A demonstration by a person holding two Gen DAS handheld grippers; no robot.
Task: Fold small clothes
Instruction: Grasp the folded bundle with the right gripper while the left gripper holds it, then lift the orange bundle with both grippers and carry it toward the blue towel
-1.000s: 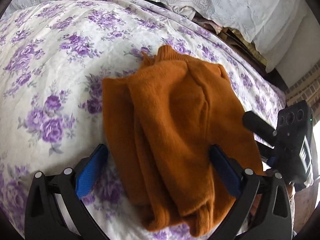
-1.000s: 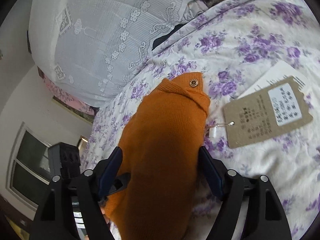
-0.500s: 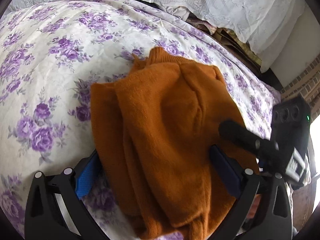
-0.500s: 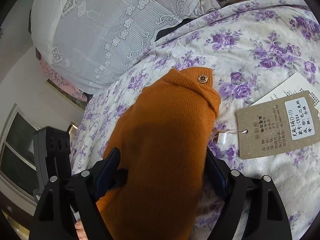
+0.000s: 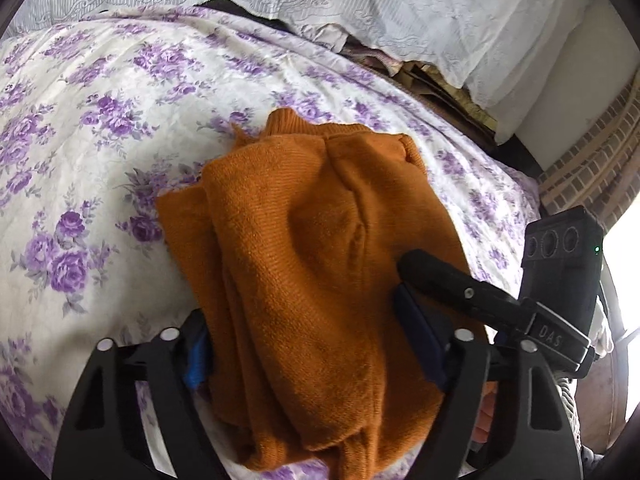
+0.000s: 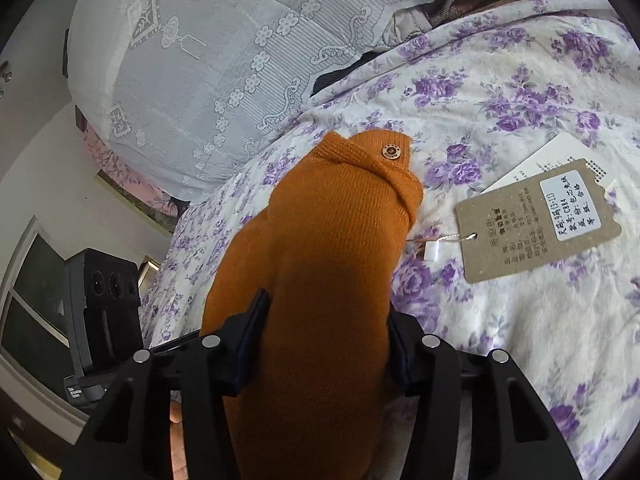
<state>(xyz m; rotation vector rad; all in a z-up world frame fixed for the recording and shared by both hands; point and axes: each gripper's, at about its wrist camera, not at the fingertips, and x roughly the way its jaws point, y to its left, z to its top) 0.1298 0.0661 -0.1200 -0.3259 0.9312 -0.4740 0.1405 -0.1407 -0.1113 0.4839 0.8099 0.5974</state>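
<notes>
Both closing grippers straddle the orange sweater [image 5: 304,264]; pad contact seems hidden.

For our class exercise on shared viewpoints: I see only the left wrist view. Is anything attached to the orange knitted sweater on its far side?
Observer: Yes, a brown cardboard hang tag lies on the purple-flowered bedspread, strung to the orange knitted sweater.
Operator: Any fastener on the collar?
Observer: A round metal snap button sits there.
Operator: And the right hand-held gripper?
Observer: Closing, with the sweater filling the gap between its jaws.
</notes>
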